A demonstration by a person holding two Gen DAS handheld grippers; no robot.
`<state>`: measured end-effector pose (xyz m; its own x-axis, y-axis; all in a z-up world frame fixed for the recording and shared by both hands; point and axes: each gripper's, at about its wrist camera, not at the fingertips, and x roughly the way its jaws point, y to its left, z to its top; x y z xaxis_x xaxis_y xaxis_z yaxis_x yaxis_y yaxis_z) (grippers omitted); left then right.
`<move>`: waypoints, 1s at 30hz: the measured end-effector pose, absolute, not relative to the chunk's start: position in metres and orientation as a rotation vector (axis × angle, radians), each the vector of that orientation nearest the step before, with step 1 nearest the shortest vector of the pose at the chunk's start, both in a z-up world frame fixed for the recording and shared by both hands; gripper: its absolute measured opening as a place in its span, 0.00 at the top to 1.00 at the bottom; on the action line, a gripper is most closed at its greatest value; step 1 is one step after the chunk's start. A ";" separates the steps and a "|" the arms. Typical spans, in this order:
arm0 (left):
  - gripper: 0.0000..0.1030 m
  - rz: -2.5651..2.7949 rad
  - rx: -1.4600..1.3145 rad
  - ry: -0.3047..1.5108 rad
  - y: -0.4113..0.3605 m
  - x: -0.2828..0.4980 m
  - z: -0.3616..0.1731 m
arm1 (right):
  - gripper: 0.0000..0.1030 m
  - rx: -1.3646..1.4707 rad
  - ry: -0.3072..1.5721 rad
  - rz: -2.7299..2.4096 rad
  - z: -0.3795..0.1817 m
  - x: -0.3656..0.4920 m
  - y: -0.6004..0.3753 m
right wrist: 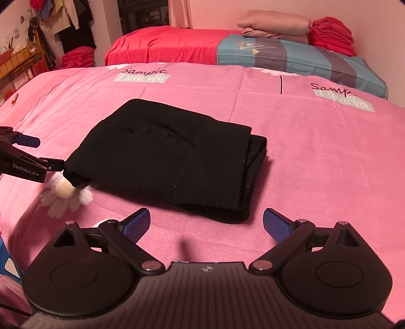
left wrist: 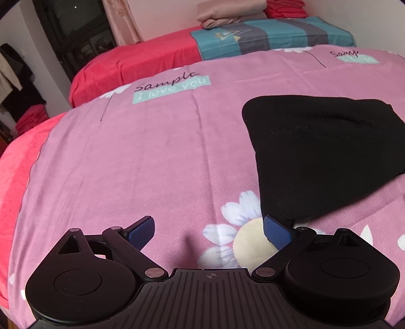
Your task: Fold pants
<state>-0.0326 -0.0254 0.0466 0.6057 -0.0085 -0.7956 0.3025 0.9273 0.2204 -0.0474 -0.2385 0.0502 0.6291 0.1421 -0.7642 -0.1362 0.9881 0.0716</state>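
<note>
The black pants (right wrist: pixel 167 157) lie folded into a compact stack on the pink bedsheet (right wrist: pixel 316 151). In the left wrist view the pants (left wrist: pixel 324 151) fill the right side. My left gripper (left wrist: pixel 208 231) is open and empty, its right fingertip just short of the stack's near left corner; it also shows in the right wrist view (right wrist: pixel 38 154) at the far left. My right gripper (right wrist: pixel 206 225) is open and empty, just in front of the stack's near edge.
The sheet carries white flower prints (right wrist: pixel 67 194) and "Sample I love you" labels (left wrist: pixel 172 87). Behind it stands a second bed (right wrist: pixel 177 43) with a striped blue cover, folded pink bedding (right wrist: pixel 273 26) and red towels (right wrist: pixel 331 34). Clothes hang at the far left (right wrist: pixel 65 17).
</note>
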 end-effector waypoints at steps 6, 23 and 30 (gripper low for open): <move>0.00 -0.182 0.359 0.916 -0.025 -0.029 0.044 | 0.06 0.005 0.874 0.160 0.051 -0.043 -0.236; 0.00 -0.188 0.375 0.936 -0.024 -0.027 0.039 | 0.06 0.004 0.888 0.173 0.047 -0.034 -0.232; 0.00 -0.189 0.379 0.941 -0.024 -0.026 0.038 | 0.06 0.000 0.890 0.179 0.046 -0.032 -0.231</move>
